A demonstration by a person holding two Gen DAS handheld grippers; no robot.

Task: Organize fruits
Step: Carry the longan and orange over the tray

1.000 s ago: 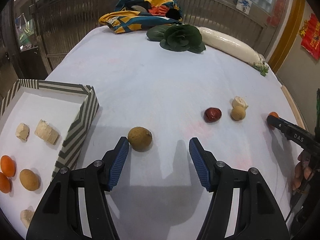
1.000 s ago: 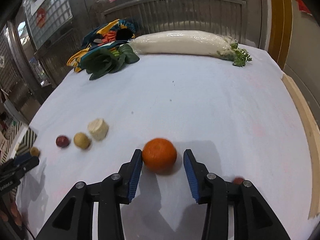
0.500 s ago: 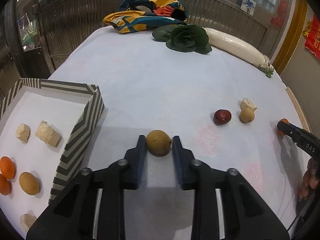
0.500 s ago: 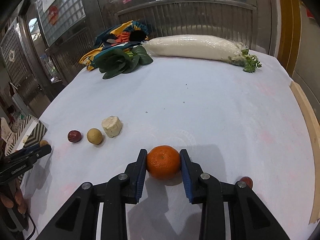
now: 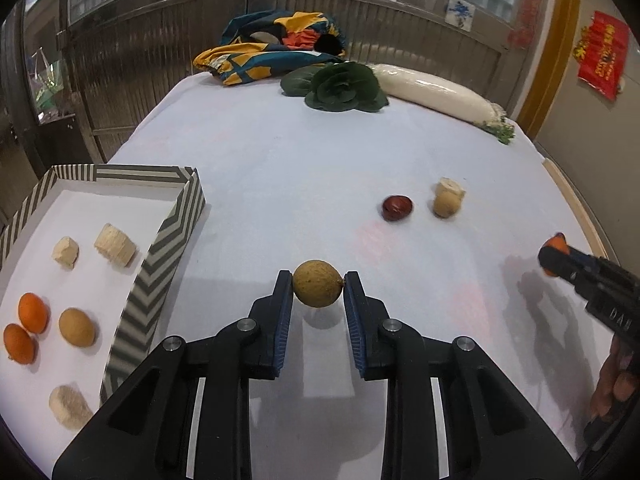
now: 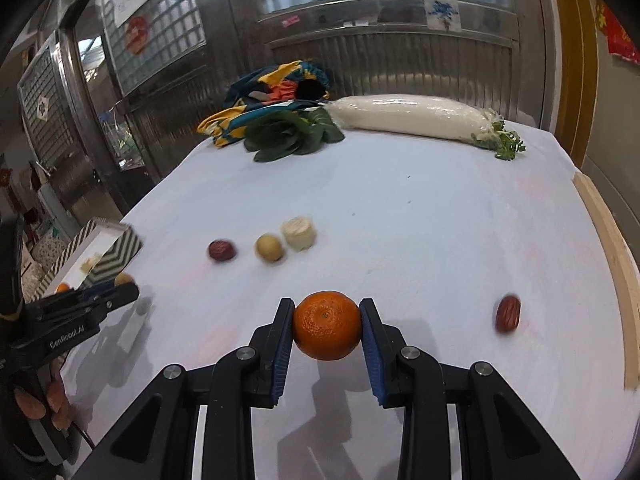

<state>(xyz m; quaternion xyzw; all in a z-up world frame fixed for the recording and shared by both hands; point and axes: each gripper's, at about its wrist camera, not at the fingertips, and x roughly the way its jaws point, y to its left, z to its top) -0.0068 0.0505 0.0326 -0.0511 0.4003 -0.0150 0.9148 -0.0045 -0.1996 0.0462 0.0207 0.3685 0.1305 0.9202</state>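
Observation:
My left gripper (image 5: 318,290) is shut on a small tan round fruit (image 5: 318,289), held just above the white cloth, right of the striped box (image 5: 160,248). Inside the box lie two oranges (image 5: 33,313), a tan fruit (image 5: 77,327) and several pale banana pieces (image 5: 115,245). In the right wrist view, my right gripper (image 6: 327,330) is shut on an orange (image 6: 327,325), lifted slightly off the cloth. On the cloth rest a dark red date (image 5: 397,208), a tan fruit (image 5: 445,205) and a banana piece (image 5: 450,189). Another red date (image 6: 508,313) lies to the orange's right.
At the far end of the table (image 5: 280,168) lie a colourful cloth bundle (image 5: 276,46), a leafy green vegetable (image 5: 340,86) and a long white radish (image 5: 436,92). A wooden strip (image 6: 608,236) runs along the table's right edge. Metal shutters stand behind.
Both grippers went from open to shut, the left on the tan fruit, the right on the orange. Each has since lifted its fruit a little off the cloth.

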